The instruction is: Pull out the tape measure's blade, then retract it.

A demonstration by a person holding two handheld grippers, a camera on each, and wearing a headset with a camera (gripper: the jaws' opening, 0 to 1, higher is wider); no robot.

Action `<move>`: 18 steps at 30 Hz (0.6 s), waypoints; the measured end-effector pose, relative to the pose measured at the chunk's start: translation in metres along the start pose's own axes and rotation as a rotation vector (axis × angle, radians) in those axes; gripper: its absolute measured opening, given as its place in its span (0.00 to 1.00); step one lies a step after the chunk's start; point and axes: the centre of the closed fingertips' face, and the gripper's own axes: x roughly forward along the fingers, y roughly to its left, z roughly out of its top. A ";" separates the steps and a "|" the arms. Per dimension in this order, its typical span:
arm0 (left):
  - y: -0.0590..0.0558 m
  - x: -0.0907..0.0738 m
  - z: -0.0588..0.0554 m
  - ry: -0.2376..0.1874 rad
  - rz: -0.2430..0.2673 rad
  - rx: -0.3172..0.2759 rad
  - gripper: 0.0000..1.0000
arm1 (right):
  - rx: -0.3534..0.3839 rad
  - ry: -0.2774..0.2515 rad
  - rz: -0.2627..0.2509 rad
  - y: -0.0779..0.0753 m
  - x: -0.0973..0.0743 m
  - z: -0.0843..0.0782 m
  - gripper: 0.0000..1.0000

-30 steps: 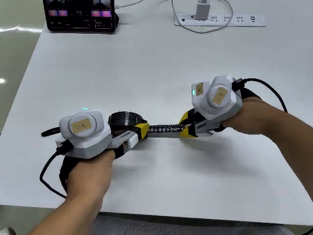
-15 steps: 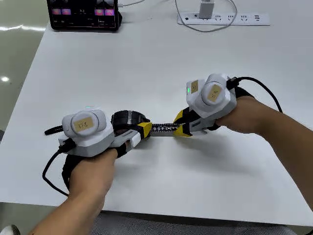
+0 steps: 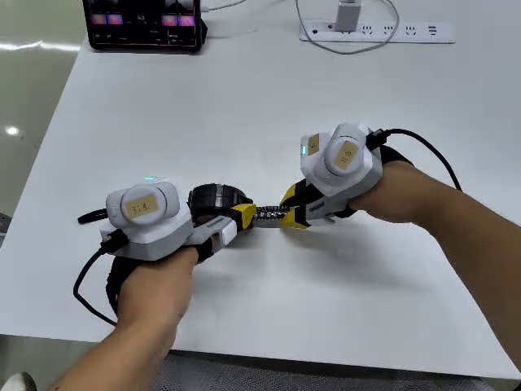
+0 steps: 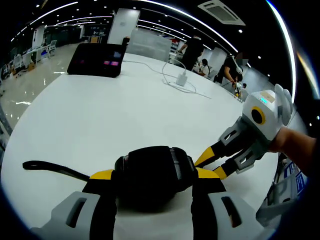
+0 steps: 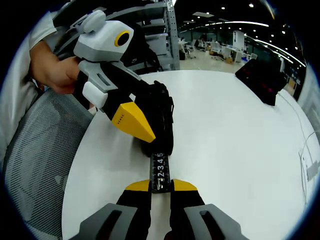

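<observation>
The white table (image 3: 244,114) fills the scene. At its near left, a hand (image 3: 151,285) grips the left gripper (image 3: 230,216), which points to the right. Its yellow-tipped jaws are closed around the tape measure (image 3: 213,198), a black case sitting on the tabletop. In the left gripper view the case (image 4: 150,175) sits squarely between the two jaws, pressed on both sides, with the left gripper (image 4: 152,192) low over the table.

A short length of blade (image 3: 267,213) runs out of the right side of the case, black with white numerals, just above the surface. In the right gripper view the blade (image 5: 160,172) shows the figures 2 to 5 and leads straight from the case (image 5: 161,115) into the right gripper (image 5: 160,187), whose jaws are pinched tight on the blade's free end.

In the head view the right gripper (image 3: 289,208) lies just beside the left one, angled down and to the left, so the two sets of yellow tips are near each other with the blade between them. The right hand (image 3: 391,191) holds it from the right.

Along the far edge, a dark tablet (image 3: 142,20) stands at the left. A white power strip (image 3: 378,31) with a plugged-in charger (image 3: 348,15) lies at the right.
</observation>
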 end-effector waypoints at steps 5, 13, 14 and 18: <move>0.000 0.000 0.000 0.000 -0.002 -0.003 0.55 | -0.001 -0.004 0.004 0.001 0.005 0.004 0.10; 0.000 0.000 0.000 0.000 -0.002 -0.003 0.56 | 0.008 -0.023 0.004 0.002 0.015 0.013 0.10; 0.000 0.001 0.000 0.000 -0.002 -0.002 0.56 | 0.007 -0.023 0.004 0.002 0.015 0.013 0.10; 0.000 0.001 0.000 -0.001 -0.002 -0.004 0.56 | 0.005 -0.026 0.005 0.002 0.017 0.016 0.10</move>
